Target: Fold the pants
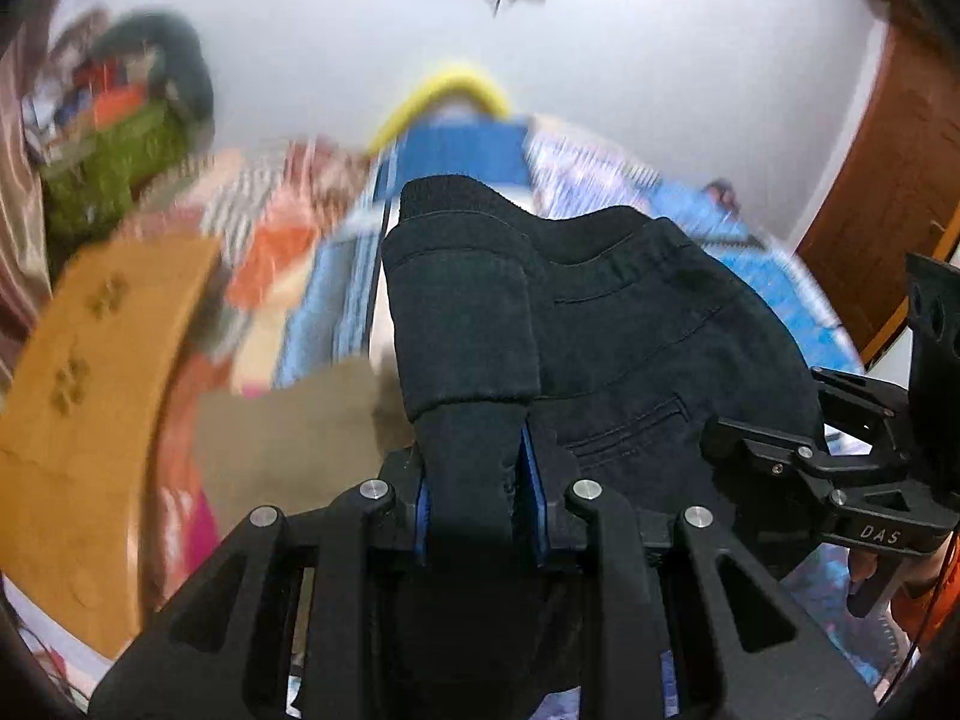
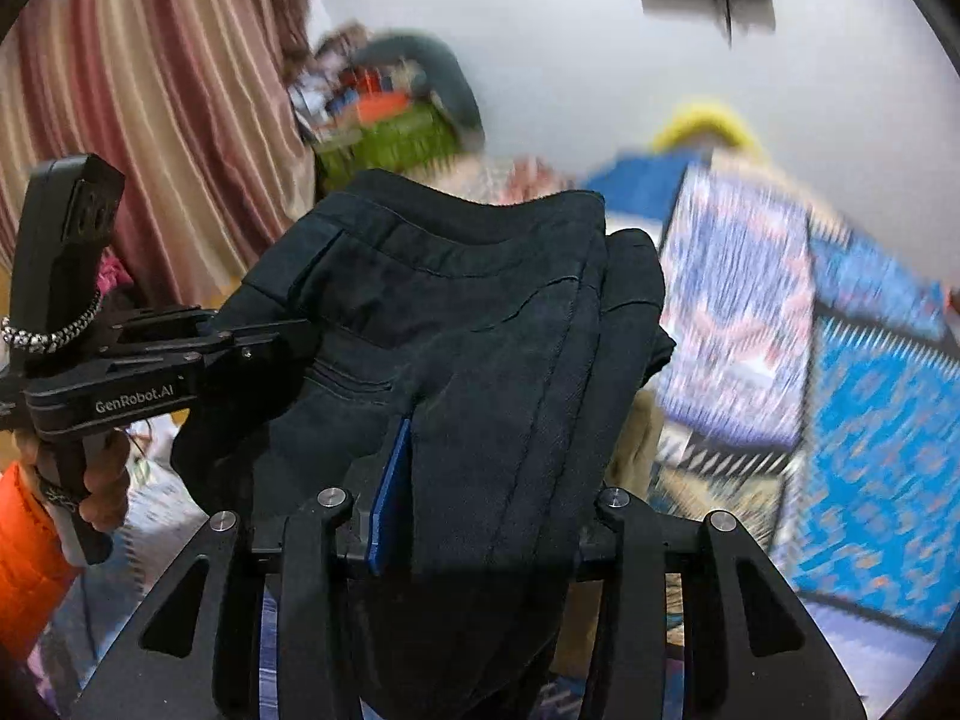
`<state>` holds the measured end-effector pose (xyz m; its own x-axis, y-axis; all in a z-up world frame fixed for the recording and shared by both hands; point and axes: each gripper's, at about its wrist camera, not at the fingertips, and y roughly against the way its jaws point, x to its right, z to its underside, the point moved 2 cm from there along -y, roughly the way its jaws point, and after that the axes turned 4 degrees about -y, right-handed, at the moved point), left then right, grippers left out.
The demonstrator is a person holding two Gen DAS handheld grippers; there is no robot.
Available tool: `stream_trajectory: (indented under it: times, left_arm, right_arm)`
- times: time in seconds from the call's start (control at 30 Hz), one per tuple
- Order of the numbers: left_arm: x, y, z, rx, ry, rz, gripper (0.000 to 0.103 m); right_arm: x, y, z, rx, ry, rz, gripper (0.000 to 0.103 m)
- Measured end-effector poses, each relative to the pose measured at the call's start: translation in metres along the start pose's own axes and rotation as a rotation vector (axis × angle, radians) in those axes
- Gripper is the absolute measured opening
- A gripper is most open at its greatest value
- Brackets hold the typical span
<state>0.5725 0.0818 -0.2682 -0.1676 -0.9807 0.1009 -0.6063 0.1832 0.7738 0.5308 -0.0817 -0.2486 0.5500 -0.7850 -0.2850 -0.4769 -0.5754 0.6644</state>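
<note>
Gripping dark pants (image 1: 630,324), the left claw (image 1: 480,498) and right claw (image 2: 480,480) both clamp cloth, pants bunched toward twelve o'clock; housings read "DAS" (image 1: 879,534) and "GenRobot.AI" (image 2: 135,402).

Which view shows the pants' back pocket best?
The left wrist view: the back pocket on the pants lies unobstructed, its stitched outline clear. In the right wrist view only a short pocket seam shows, partly folded under.

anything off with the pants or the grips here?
Nothing stands out. The dark pants hang bunched between both grippers, left gripper and right gripper each clamped on fabric. The background is blurred.
</note>
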Motion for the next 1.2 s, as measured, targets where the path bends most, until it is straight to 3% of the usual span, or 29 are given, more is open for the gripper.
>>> stream_trajectory:
  times: [0.1, 0.17, 0.3, 0.47, 0.53, 0.7, 0.93, 1.2]
  left_arm:
    - [-0.015, -0.043, 0.022, -0.084, 0.049, -0.032, 0.036]
    - [-0.025, -0.048, 0.029, -0.057, 0.082, -0.011, 0.046]
    - [-0.029, -0.036, 0.035, -0.045, 0.104, -0.002, 0.053]
    - [-0.034, 0.000, 0.034, -0.028, 0.088, -0.101, 0.054]
    - [-0.034, 0.023, 0.031, -0.001, 0.065, -0.159, 0.054]
    - [-0.011, 0.102, 0.027, 0.092, 0.017, -0.198, 0.054]
    - [0.050, 0.229, 0.030, 0.242, -0.027, -0.166, 0.054]
    - [0.128, 0.379, 0.073, 0.466, -0.130, -0.188, 0.054]
  right_arm:
    - [0.007, -0.039, 0.022, -0.114, -0.008, 0.047, 0.048]
    - [0.011, -0.045, 0.031, -0.103, -0.012, 0.071, 0.053]
    - [0.016, -0.031, 0.033, -0.118, -0.063, 0.052, 0.057]
    - [0.012, 0.011, 0.039, -0.112, -0.008, 0.154, 0.058]
    - [0.015, 0.031, 0.037, -0.089, -0.002, 0.180, 0.058]
    - [0.005, 0.093, 0.021, 0.023, -0.038, 0.142, 0.058]
    - [-0.066, 0.202, -0.001, 0.239, -0.008, 0.104, 0.058]
    - [-0.149, 0.319, 0.031, 0.442, 0.090, 0.070, 0.058]
